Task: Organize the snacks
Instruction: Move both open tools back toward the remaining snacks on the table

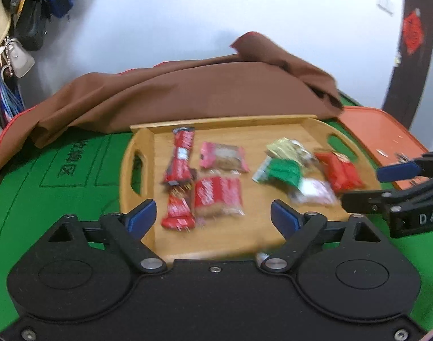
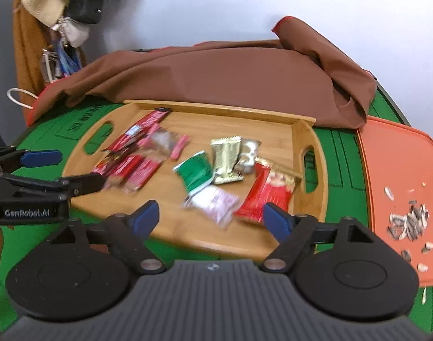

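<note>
a rimmed bamboo tray is holding red, green, gold and pink snack packets; both left tongs and right tongs are hovering spread, empty, at its near edge.

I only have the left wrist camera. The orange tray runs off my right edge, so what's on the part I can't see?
Observer: A pile of sunflower seeds lies on the orange tray, with loose ones scattered around it.
Operator: Is the right gripper holding anything? I only see its side.
Observer: No. The right gripper is open with nothing between its pads, above the near part of the wooden tray.
Operator: Any marking on my own gripper's outside?
Observer: Yes. Seen from the right wrist, the left gripper has GenRobot.AI printed on its side.
</note>
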A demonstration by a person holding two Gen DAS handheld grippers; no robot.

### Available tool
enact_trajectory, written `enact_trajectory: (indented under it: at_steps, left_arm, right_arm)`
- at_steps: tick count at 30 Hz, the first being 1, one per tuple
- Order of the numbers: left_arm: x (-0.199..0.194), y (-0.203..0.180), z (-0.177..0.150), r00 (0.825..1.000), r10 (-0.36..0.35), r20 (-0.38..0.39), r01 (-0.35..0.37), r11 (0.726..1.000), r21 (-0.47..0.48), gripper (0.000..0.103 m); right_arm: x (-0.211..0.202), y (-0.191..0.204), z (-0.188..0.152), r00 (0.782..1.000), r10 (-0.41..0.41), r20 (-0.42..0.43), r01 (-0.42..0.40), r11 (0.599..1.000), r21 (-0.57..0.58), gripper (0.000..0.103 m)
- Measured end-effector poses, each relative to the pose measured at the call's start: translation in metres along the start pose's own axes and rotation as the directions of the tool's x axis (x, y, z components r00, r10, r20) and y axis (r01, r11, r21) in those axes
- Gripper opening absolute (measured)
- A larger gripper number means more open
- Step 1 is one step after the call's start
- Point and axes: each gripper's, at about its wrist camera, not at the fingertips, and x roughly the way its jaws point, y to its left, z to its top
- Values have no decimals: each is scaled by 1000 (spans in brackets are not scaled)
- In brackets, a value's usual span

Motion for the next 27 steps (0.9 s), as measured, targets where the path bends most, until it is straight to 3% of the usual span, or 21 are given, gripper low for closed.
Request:
enact_trajectory:
  at_steps: [7,13,27]
  left_arm:
    - [-21,-15,-38,1000,-22,-5,22,998,54,90]
    - [-18,-20,-62,994,-96,-45,98,994,53,91]
    - [5,-38,-67,990,-93,-109,104,990,92,91]
  right_arm:
    - [-24,2,-45,999,47,27,-47,999,6,91]
    - [-39,8,-84,996,80,44,-79,996,-28,93]
    - [-53,21,-131,987,153,49,-149,987,-64,96]
